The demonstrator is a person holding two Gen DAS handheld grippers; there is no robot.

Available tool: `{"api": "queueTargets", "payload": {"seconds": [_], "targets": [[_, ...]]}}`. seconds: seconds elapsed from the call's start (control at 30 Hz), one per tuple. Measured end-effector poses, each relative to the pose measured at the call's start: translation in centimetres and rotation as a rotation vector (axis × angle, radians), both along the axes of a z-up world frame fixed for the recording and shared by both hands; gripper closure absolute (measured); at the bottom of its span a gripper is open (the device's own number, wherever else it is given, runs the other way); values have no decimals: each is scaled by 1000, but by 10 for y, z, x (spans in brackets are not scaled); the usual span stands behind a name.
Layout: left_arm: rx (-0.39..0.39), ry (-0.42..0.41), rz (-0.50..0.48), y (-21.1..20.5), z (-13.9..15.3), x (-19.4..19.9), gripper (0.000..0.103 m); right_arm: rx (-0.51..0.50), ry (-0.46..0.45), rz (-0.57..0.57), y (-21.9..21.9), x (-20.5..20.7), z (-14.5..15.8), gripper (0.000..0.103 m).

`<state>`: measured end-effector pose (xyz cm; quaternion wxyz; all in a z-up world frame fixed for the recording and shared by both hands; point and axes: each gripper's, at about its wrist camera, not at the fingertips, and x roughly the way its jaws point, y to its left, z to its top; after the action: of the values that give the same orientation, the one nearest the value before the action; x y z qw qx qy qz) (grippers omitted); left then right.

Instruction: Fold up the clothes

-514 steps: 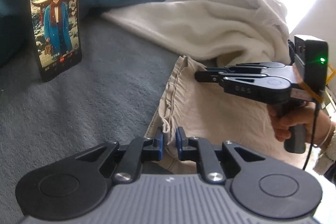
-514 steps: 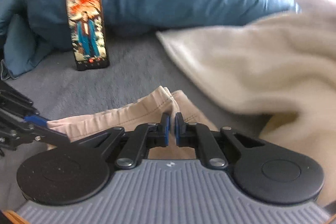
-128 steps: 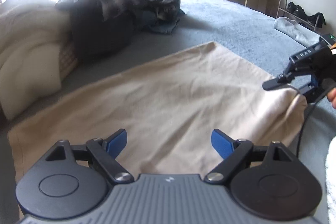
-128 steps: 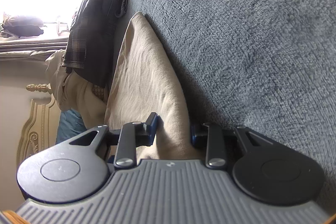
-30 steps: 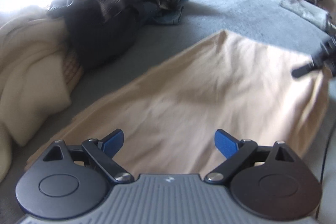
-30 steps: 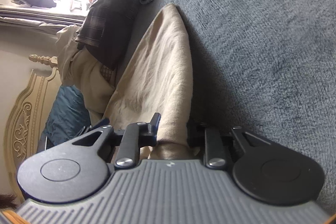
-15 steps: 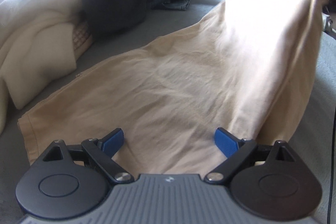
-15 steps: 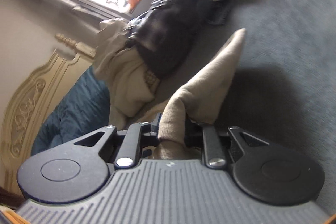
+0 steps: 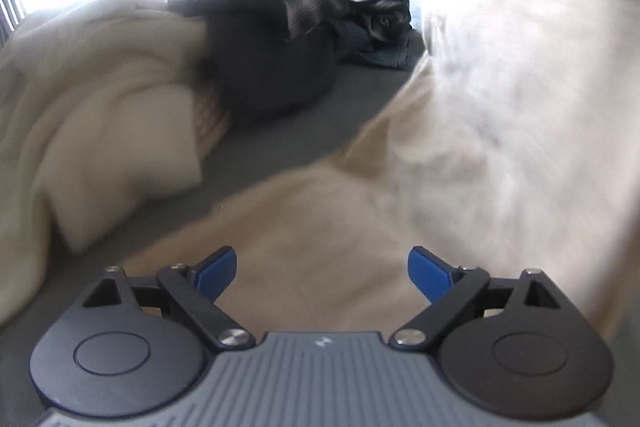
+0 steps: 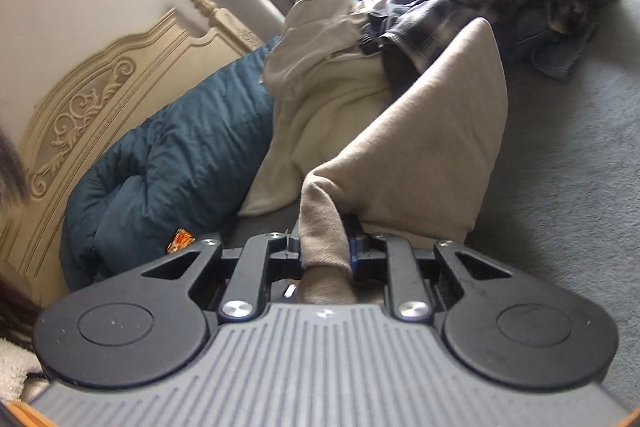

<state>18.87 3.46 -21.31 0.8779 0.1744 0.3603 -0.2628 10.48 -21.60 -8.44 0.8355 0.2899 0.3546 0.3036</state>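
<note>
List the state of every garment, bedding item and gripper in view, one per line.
beige garment: one end lifted, rest lying on the bed
right gripper: shut on the beige garment
left gripper: open, holding nothing
dark plaid clothes: piled, unfolded
cream blanket: bunched
blue duvet: crumpled

Clearance on the bed: right side open, left and far side blocked.
Bare grey bedspread (image 10: 580, 155) is free right of the lifted beige cloth (image 10: 432, 131). Dark clothes heap (image 9: 288, 39), cream blanket (image 9: 100, 99) and blue duvet (image 10: 172, 163) crowd the left; the raised cloth screens the left gripper's (image 9: 322, 273) right.
</note>
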Motion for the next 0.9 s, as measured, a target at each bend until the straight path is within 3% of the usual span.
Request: {"api": "queueTargets", "payload": {"seconds": [0.2, 0.37, 0.57, 0.73, 0.9], "targets": [[-4, -28, 47, -39, -17, 35, 9, 13, 4, 22, 9, -10, -2, 86], [-111, 21, 204, -19, -6, 55, 14, 42, 12, 43, 14, -10, -6, 86], [-246, 17, 413, 77, 28, 53, 14, 35, 7, 138, 47, 6, -2, 86], [-306, 30, 591, 173, 50, 27, 13, 26, 38, 266, 112, 35, -19, 86], [-386, 194, 701, 232, 27, 1, 13, -158, 72, 380, 192, 54, -65, 86]]}}
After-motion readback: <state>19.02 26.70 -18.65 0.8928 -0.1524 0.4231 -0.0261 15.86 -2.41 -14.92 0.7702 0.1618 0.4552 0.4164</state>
